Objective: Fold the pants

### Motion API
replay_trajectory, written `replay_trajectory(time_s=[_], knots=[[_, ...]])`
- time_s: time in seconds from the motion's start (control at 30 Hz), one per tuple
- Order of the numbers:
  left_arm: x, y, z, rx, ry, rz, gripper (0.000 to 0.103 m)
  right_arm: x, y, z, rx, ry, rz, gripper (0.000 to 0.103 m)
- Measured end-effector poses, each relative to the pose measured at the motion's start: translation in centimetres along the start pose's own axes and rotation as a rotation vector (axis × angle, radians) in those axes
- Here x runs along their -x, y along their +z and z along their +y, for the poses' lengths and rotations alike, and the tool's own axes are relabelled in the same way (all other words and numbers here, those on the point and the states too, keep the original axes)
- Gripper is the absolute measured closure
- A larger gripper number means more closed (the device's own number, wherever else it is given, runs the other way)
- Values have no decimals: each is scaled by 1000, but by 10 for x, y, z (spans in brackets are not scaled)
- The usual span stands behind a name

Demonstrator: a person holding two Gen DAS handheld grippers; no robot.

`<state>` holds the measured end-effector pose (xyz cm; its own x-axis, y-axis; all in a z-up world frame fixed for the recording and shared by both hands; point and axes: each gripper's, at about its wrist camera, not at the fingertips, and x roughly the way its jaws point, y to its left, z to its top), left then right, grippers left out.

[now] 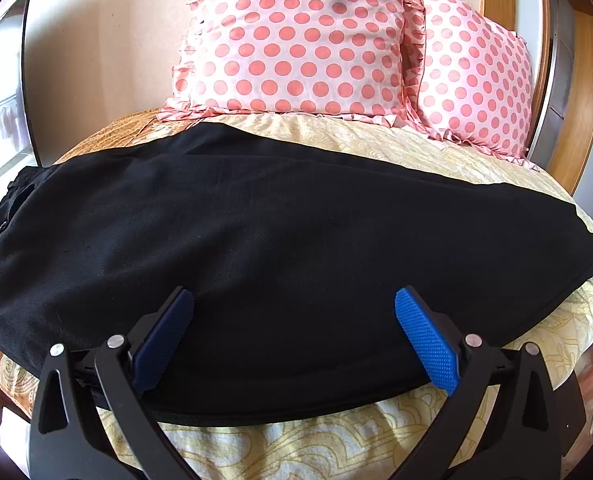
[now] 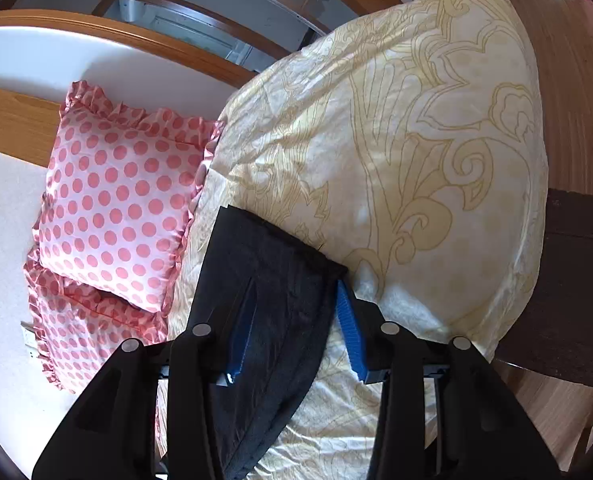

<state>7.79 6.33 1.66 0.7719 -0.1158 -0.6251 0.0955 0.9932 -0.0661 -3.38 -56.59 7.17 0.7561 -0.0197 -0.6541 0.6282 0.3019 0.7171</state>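
I see the black pants (image 1: 280,240) laid across the bed (image 1: 336,444), two polka-dot pillows (image 1: 296,36) beyond. My left tool (image 1: 294,320) hovers with jaws apart; my right tool (image 2: 292,316) straddles the hem, pads not pressing. Bare bedspread lies past the hem.

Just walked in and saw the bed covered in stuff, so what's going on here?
A person is folding black fabric pants on a bed with a yellow floral bedspread, a two-finger gripper in each hand. The pants lie stretched across the bed in front of two pink polka-dot pillows. The left gripper hangs open over the pants' near edge, holding nothing. The right gripper has the pants' hem end between its blue fingers; whether they pinch it yet is unclear.
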Motion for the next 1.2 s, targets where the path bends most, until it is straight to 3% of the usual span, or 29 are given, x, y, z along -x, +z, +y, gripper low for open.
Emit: replay_trajectory(time_s=[0.07, 0.13, 0.3, 0.47, 0.57, 0.77, 0.93, 1.0, 1.07, 1.13, 1.2], knots=[[0, 0, 0, -1, 0, 0, 2, -4, -3, -1, 5, 20, 15, 71], [0, 0, 0, 1, 0, -1, 2, -6, -7, -1, 43, -13, 6, 87], [0, -1, -1, -7, 1, 2, 2, 1, -16, 20, 180, -41, -54, 89], [1, -1, -1, -5, -1, 1, 2, 9, -32, 68, 316, 52, -62, 89], [1, -1, -1, -1, -4, 0, 2, 7, -56, 109, 409, 140, -23, 89], [3, 1, 3, 28, -31, -4, 2, -24, -145, 209, 618, 353, 170, 89], [13, 0, 11, 83, -80, -18, 2, -66, -269, 266, 782, 505, 472, 89], [20, 0, 18, 102, -81, -33, 2, -87, -322, 269, 859, 496, 605, 90], [29, 0, 25, 114, -70, -54, 2, -107, -366, 261, 933, 434, 705, 90], [39, 1, 35, 115, -32, -85, 2, -121, -389, 249, 963, 367, 759, 90], [48, 1, 46, 114, 15, -114, 2, -123, -392, 245, 965, 350, 758, 89]])
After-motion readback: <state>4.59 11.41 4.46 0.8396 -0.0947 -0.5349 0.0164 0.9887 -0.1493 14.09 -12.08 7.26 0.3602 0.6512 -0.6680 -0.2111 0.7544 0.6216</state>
